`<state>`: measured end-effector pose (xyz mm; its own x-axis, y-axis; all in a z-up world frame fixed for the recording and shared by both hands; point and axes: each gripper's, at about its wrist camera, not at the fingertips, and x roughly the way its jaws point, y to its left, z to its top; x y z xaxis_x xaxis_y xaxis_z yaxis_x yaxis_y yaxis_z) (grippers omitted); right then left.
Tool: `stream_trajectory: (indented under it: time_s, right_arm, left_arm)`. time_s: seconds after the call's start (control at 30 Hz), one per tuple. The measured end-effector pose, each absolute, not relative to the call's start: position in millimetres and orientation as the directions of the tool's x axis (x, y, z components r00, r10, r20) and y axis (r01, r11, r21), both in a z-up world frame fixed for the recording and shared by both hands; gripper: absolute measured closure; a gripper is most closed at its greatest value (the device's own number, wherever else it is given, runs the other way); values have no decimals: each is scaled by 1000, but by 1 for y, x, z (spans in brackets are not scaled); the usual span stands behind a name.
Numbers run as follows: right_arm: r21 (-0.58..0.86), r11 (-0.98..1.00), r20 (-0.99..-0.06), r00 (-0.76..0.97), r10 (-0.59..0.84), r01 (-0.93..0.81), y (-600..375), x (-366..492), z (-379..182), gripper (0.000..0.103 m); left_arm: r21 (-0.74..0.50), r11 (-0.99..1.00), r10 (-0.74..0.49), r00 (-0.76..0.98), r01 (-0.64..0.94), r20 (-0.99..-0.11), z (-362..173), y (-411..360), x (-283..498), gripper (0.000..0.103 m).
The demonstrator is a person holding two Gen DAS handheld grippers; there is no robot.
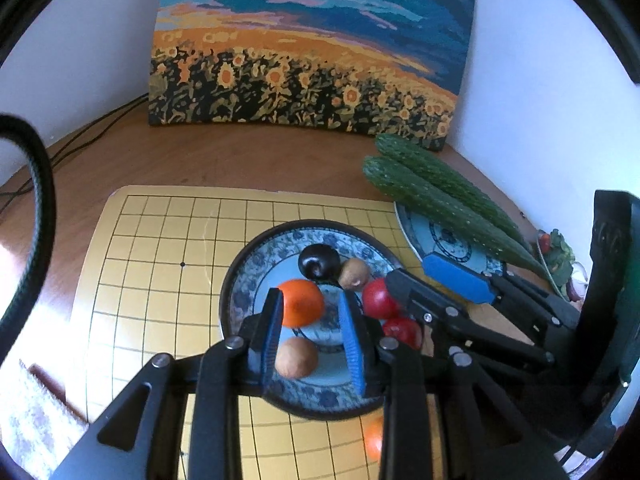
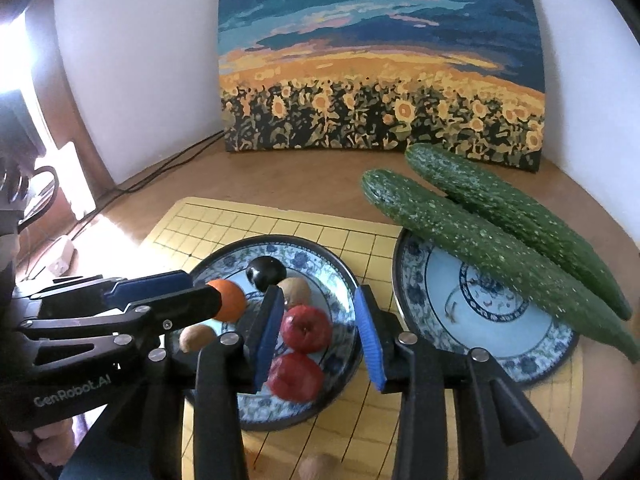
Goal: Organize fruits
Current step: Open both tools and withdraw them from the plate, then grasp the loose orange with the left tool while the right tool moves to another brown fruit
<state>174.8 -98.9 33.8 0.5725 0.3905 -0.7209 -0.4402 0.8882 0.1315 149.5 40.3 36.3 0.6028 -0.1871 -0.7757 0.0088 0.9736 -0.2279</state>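
Note:
A blue-patterned plate (image 1: 256,256) on the yellow grid board holds an orange (image 1: 301,303), a dark plum (image 1: 319,262), two brown kiwis (image 1: 354,273) (image 1: 296,357) and two red apples (image 1: 378,299) (image 1: 403,332). My left gripper (image 1: 312,332) is open above the plate, jaws either side of the orange and the near kiwi, touching nothing I can see. My right gripper (image 2: 320,332) is open over the same plate (image 2: 320,260), with a red apple (image 2: 306,328) between its fingers. The left gripper (image 2: 192,292) reaches in beside the orange (image 2: 230,300).
A second patterned plate (image 2: 480,320) to the right carries two cucumbers (image 2: 500,248). Another orange (image 1: 374,436) lies on the grid board (image 1: 140,260) by the plate's near rim. A sunflower painting (image 1: 312,48) leans on the wall behind. Cables run along the table's left.

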Motion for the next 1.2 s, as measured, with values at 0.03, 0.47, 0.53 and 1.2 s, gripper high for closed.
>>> stream_trajectory:
  time_s: [0.03, 0.47, 0.53, 1.2]
  right_arm:
    - [132, 889, -721, 573, 390, -439, -100, 172, 35, 64]
    - [109, 893, -704, 601, 379, -436, -110, 117, 59, 63]
    - [108, 898, -705, 604, 372, -426, -112, 109, 58, 63]
    - [157, 932, -722, 606, 334, -328, -163, 73, 34, 63]
  left_arm:
    - [-227, 974, -188, 603, 11, -775, 38, 39, 147, 74]
    - [-221, 975, -190, 616, 25, -765, 47, 33, 107, 73]
    - [-221, 975, -189, 617, 26, -764, 47, 32, 100, 72]
    - [-238, 968, -238, 557, 75, -796, 24, -4, 69, 66]
